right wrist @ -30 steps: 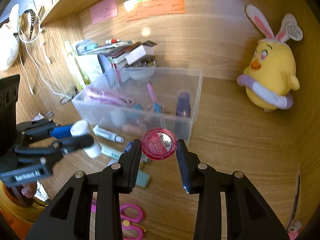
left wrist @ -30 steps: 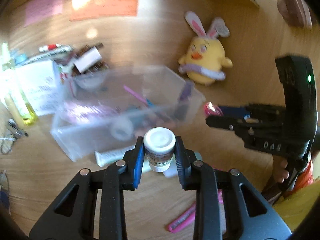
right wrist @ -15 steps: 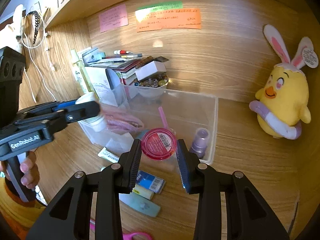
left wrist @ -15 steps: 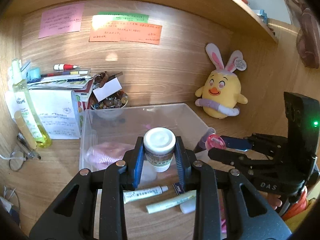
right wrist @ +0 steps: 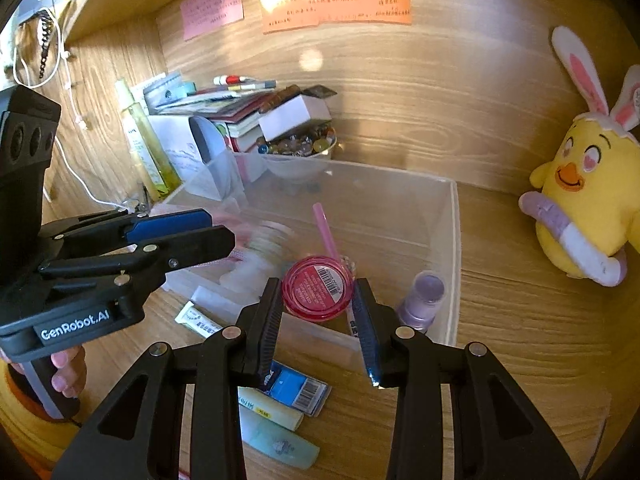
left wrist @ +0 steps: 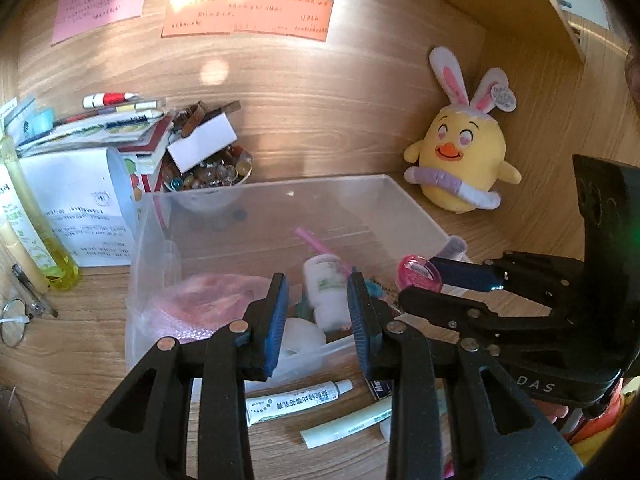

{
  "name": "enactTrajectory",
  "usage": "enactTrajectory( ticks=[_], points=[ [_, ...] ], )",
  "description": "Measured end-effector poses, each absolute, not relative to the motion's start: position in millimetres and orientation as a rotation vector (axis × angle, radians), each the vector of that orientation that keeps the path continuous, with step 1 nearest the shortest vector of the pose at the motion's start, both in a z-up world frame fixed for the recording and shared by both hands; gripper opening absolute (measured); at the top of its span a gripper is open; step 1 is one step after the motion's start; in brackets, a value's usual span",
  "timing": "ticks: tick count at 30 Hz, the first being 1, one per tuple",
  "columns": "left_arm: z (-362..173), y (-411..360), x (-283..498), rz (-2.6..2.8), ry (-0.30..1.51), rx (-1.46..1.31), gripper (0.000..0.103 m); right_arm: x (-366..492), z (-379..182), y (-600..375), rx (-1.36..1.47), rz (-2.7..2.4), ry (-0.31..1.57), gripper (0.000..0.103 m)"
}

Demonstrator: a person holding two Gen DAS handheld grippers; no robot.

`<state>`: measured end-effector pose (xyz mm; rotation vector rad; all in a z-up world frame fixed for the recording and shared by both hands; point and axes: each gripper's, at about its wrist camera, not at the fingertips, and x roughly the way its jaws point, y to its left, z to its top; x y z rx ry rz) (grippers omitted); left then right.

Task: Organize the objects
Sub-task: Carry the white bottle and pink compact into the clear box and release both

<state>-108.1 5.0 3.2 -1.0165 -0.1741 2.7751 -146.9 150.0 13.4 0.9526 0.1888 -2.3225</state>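
Pink jar (right wrist: 318, 288), barcode up, pinched in right gripper (right wrist: 318, 308) over clear bin (right wrist: 454, 248) front rim. White bottle (left wrist: 326, 296) between left gripper (left wrist: 318, 312) pads, blurred — grip not certain. Only right view shows purple bottle (right wrist: 424, 296) inside bin corner; only left view, tube (left wrist: 296, 398) on wooden desk (left wrist: 72, 344). Plush chick (right wrist: 588, 208) against back wall — clear desk between.

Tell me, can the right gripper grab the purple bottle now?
Probably not yet. The right gripper is shut on the pink jar, so it's full. The purple bottle stands uncovered in the box corner, close beside it.
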Motion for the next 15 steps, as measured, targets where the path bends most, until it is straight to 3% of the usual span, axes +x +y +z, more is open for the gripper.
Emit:
enactTrajectory(
  ticks=[5, 8, 10, 15],
  points=[
    [3, 3, -100, 2.758, -0.175, -1.012, 0.029, -148, 12, 148, 0.956, -2.329, 0.2, 0.033],
    [5, 5, -92, 2.763, -0.153, -1.007, 0.04, -148, 12, 147, 0.953, -2.336, 0.213, 0.033],
    [6, 7, -84, 2.779, -0.138, -1.001, 0.056, -147, 13, 147, 0.954, -2.337, 0.215, 0.034],
    [9, 8, -66, 2.792, -0.109, -0.991, 0.064, -136, 19, 149, 0.933, -2.325, 0.212, 0.043]
  ],
)
